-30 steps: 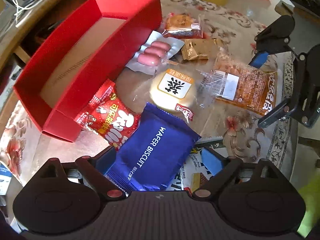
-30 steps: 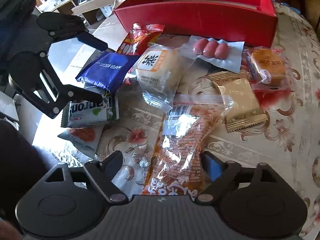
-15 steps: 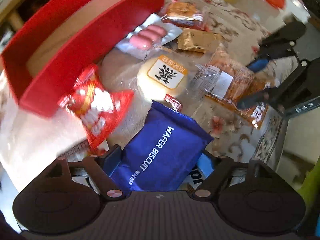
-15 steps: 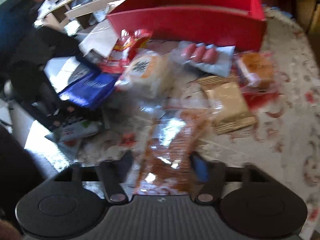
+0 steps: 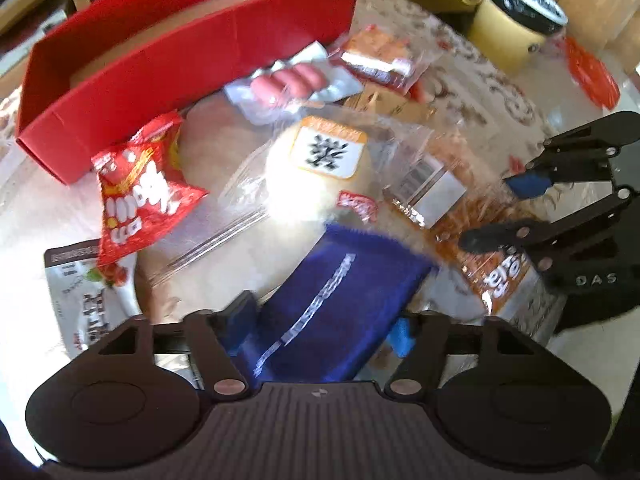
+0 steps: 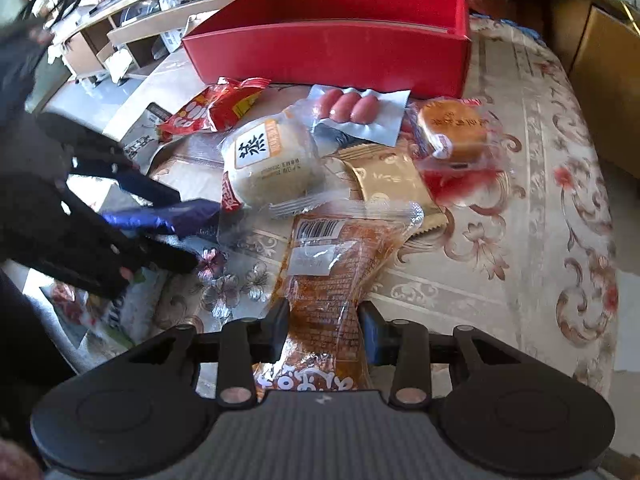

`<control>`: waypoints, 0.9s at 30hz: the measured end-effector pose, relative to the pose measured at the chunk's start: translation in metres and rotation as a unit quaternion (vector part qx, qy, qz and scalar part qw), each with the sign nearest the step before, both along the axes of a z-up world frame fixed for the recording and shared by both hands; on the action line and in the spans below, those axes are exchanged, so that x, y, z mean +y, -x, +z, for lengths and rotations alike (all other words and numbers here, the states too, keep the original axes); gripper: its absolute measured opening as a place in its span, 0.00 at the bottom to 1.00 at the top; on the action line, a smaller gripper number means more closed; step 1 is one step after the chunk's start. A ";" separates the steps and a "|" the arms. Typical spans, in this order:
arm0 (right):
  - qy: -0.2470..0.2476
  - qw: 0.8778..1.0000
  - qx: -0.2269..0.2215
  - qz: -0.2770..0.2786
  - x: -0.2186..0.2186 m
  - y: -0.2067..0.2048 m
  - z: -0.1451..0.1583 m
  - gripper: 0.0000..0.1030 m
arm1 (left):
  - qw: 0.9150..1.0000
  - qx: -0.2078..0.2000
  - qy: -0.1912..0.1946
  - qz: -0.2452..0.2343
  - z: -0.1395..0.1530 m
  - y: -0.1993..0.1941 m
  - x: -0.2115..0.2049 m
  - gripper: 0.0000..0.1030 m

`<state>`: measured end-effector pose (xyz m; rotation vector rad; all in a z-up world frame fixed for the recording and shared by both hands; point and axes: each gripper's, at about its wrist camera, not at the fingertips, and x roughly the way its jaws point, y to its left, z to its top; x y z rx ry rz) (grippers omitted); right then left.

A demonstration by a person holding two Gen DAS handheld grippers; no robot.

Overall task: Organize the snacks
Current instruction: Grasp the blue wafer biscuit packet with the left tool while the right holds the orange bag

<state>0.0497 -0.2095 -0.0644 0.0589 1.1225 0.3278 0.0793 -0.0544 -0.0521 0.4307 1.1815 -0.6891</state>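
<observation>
In the left wrist view, the red snack box [image 5: 132, 64] sits at ten o'clock, the red chip bag [image 5: 140, 192] just below it. The left gripper [image 5: 324, 328] at six o'clock is closing on the blue wafer biscuit pack [image 5: 340, 300], pads against its sides. At three o'clock, the right gripper [image 6: 324, 328] is closing, pinching the orange bread bag [image 6: 332, 280].

Blue wafer packet [image 5: 336, 304] and orange bread bag [image 6: 328, 280] lie before the red box [image 6: 332, 56].
</observation>
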 end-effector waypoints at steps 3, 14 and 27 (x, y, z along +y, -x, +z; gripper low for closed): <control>0.013 1.000 -0.002 0.001 0.001 0.002 0.000 0.36 | 1.000 -0.020 -0.002 -0.016 -0.004 0.009 -0.005 0.86; 0.100 0.994 0.009 0.032 0.033 0.004 -0.007 0.64 | 0.989 -0.098 -0.045 -0.099 -0.010 0.020 -0.004 0.98; 0.103 0.994 0.040 0.014 0.014 0.007 0.003 0.39 | 0.991 -0.006 0.001 -0.135 -0.005 -0.002 0.002 0.73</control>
